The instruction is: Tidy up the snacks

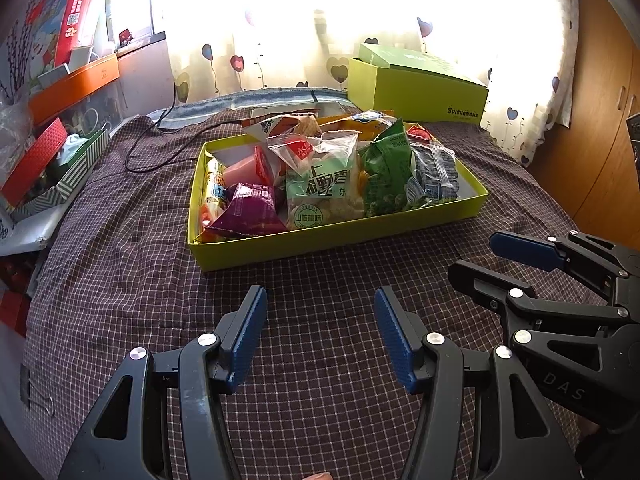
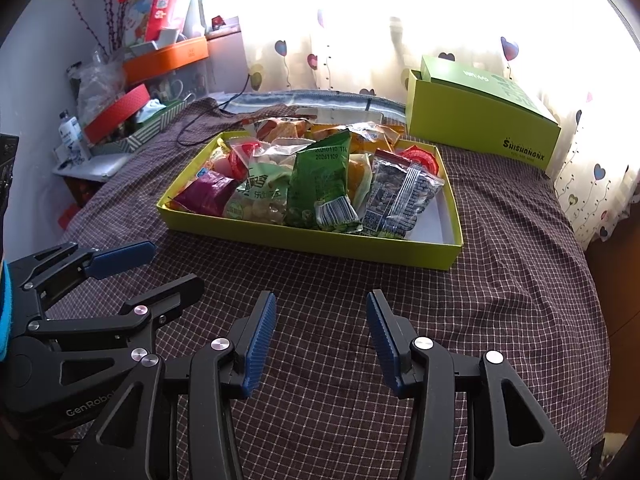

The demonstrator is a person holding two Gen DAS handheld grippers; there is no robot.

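We count two grippers, both hovering over the checked cloth (image 1: pixel 120 280) near its front edge. The left gripper (image 1: pixel 320 336) has its jaws wide apart with nothing between them. The right gripper (image 2: pixel 321 340) has its jaws parted too, a little narrower, also empty. Each has black plastic arms with silver rivets and ribbed blue pads (image 2: pixel 260 344). "GenRobo" reads on the left gripper's body, seen from the right wrist view.

The snacks sit in one shallow lime-green cardboard tray (image 1: pixel 320 240), rectangular, white inside, resting on the cloth ahead of both grippers and well apart from them. We count at least seven packets piled in it; those at the back overlap too much for a firm count.
- one crinkled purple foil packet (image 1: pixel 248 208), left front corner
- one pale green and clear bag (image 1: pixel 320 192) with Chinese print, round pale pieces showing through
- one dark green packet (image 2: pixel 320 184), date code "20261109", barcode at its lower end
- one clear packet of dark seeds (image 2: pixel 400 196), QR code on it
- one pink packet (image 1: pixel 244 168)
- one round red-lidded item (image 2: pixel 420 160), far right corner
- orange-yellow packets at the back

One larger lime-green box (image 2: pixel 480 128) stands behind the tray by the heart-print curtain (image 1: pixel 240 60), printed "SHISHANGNX", with its lid askew on top.
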